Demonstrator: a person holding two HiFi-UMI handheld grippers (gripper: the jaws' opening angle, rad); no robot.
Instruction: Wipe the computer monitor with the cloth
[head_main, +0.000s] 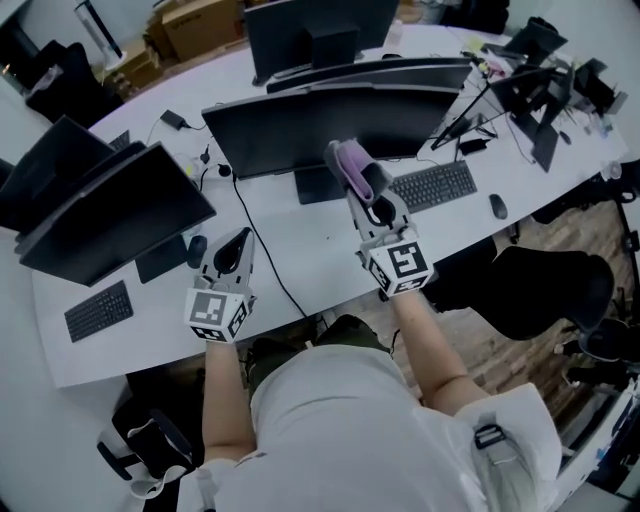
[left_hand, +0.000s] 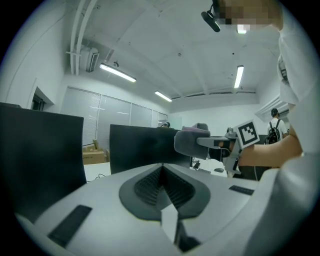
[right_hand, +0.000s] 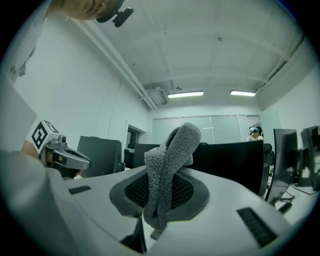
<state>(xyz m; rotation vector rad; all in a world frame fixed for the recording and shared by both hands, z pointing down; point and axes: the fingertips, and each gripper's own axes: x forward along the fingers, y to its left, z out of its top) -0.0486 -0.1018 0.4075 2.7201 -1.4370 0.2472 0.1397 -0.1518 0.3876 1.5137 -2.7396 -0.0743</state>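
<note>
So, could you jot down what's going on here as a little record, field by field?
Setting: white office desk
Person: holds one tool in each hand
Right tool: shut on a fluffy cloth, held up by the lower edge of the monitor
Left tool: shut, nothing in it, low over the desk
Cloth and screen: cannot tell whether they touch
Nearby: keyboard and mouse, to the right of the cloth
</note>
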